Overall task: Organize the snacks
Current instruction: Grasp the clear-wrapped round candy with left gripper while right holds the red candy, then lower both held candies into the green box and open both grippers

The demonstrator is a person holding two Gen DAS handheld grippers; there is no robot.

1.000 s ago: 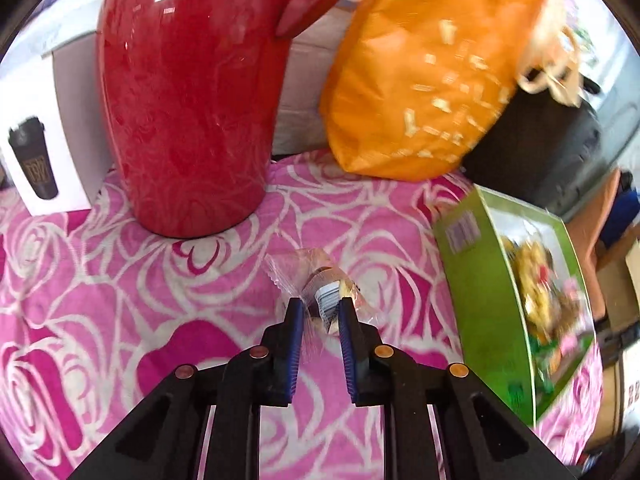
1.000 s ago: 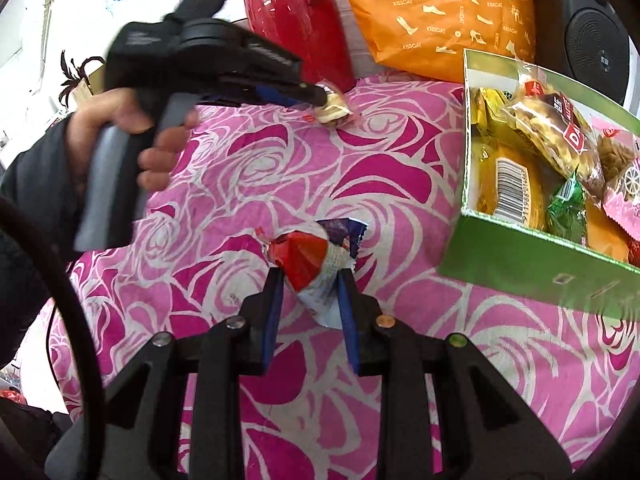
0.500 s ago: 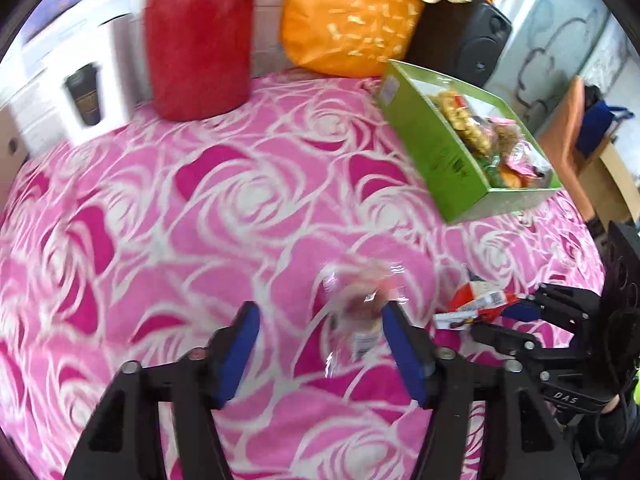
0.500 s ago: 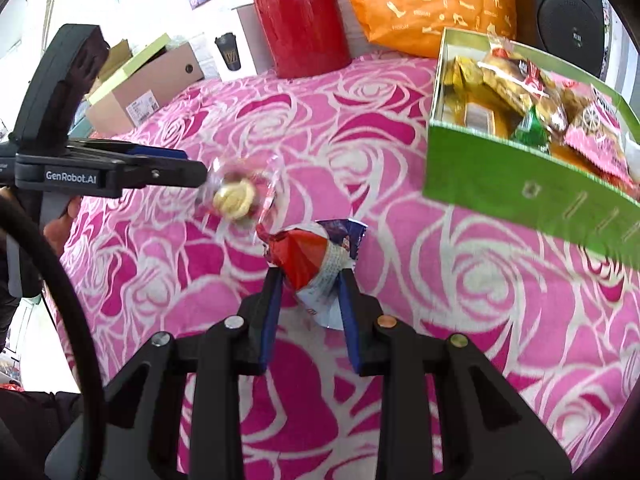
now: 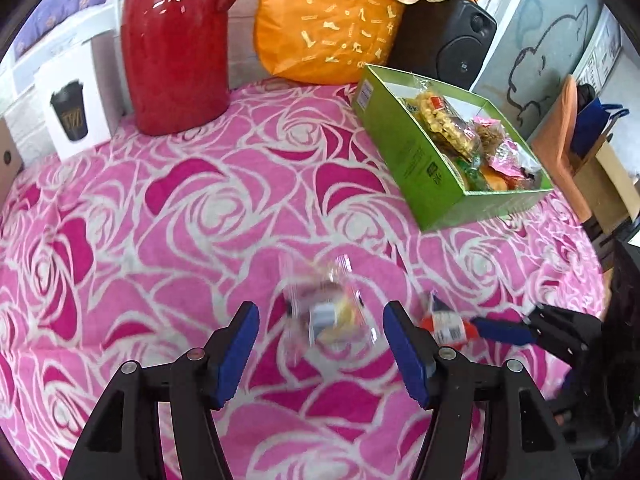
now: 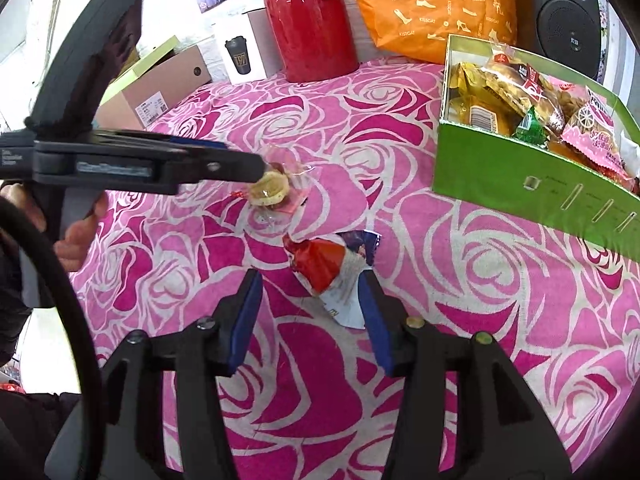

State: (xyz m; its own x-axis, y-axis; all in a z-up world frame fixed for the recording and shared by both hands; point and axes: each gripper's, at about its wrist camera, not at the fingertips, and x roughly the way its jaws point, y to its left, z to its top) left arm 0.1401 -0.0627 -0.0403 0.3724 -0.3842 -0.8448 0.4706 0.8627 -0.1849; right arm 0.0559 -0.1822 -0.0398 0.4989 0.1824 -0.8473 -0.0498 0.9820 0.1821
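My left gripper (image 5: 320, 312) is open wide above the pink rose cloth. A clear-wrapped round cookie (image 5: 328, 316) shows blurred between its fingers, free of both pads. From the right wrist view, that cookie (image 6: 270, 188) lies on the cloth at the tip of the left gripper (image 6: 256, 170). My right gripper (image 6: 312, 280) is open too, and a red, white and blue snack packet (image 6: 328, 272) rests between its fingers, close to the right pad. A green box (image 5: 420, 168) full of wrapped snacks stands at the right, its near wall (image 6: 500, 184) a short way beyond the packet.
At the back stand a tall red jug (image 5: 172, 48), an orange bag (image 5: 328, 24) and a black speaker (image 5: 444, 44). A white box (image 5: 74, 104) with a cup picture and a cardboard box (image 6: 160, 92) sit at the left. An orange chair (image 5: 560, 136) is beyond the table's right edge.
The left gripper pulled back from the red jug to the near middle of the cloth, opened, and the cookie dropped out. The right gripper's fingers spread apart off the red packet.
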